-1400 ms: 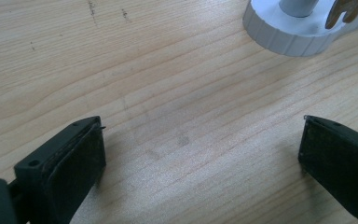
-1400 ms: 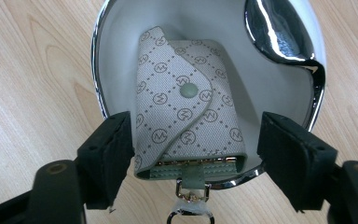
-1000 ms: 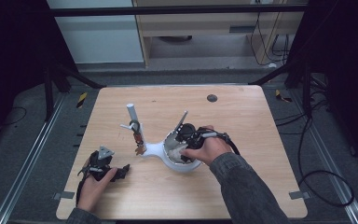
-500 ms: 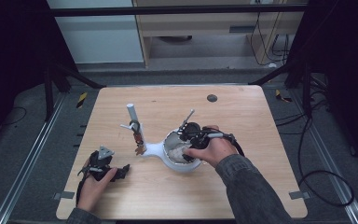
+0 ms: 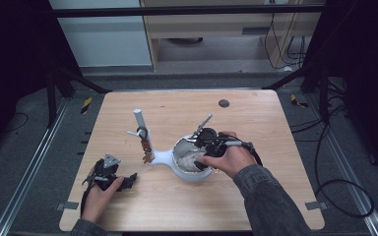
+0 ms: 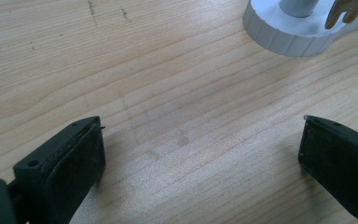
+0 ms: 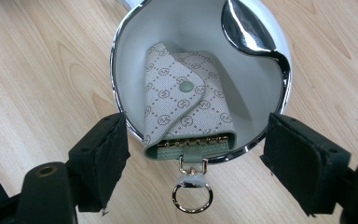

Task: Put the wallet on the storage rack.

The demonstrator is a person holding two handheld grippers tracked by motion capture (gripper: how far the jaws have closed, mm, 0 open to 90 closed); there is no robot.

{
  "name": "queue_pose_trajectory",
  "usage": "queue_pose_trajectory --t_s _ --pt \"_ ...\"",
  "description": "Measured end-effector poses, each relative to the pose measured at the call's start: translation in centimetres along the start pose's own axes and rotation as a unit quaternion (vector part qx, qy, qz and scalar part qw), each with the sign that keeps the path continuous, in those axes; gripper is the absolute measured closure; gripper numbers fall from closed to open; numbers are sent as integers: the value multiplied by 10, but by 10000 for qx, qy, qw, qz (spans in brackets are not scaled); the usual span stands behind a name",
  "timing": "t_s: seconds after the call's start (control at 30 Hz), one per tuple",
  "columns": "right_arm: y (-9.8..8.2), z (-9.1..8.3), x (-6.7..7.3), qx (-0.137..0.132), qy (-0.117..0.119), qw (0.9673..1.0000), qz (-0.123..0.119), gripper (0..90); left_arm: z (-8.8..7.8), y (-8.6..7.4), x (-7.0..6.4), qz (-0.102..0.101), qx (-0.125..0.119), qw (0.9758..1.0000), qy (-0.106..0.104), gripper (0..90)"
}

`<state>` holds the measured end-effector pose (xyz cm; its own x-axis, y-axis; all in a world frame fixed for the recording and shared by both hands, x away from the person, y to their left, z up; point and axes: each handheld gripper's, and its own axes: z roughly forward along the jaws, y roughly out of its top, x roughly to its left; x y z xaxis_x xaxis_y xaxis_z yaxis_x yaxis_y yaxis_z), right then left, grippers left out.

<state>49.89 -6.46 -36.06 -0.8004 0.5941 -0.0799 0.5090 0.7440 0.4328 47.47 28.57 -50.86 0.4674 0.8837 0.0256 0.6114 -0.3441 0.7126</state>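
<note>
A: Where is the key pouch (image 7: 186,109) lying?
B: In the white bowl (image 7: 261,98), mid-table. The right tool (image 7: 191,154), just opening, is hovering spread, gripping nothing.
A: And the left tool (image 6: 200,154)?
B: Resting spread, near-left.

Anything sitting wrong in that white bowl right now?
Yes. The key pouch isn't fully inside the white bowl: its lower end rests over the rim and its metal ring hangs outside. The right gripper, jaws just opening, no longer grips it.
</note>
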Motion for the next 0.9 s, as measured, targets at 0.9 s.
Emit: queue_pose_trajectory --t_s 0.9 --pt "-27 -18 -10 -528 -135 9984 181 76 0 0 0 -10 10 10000 -2 0"
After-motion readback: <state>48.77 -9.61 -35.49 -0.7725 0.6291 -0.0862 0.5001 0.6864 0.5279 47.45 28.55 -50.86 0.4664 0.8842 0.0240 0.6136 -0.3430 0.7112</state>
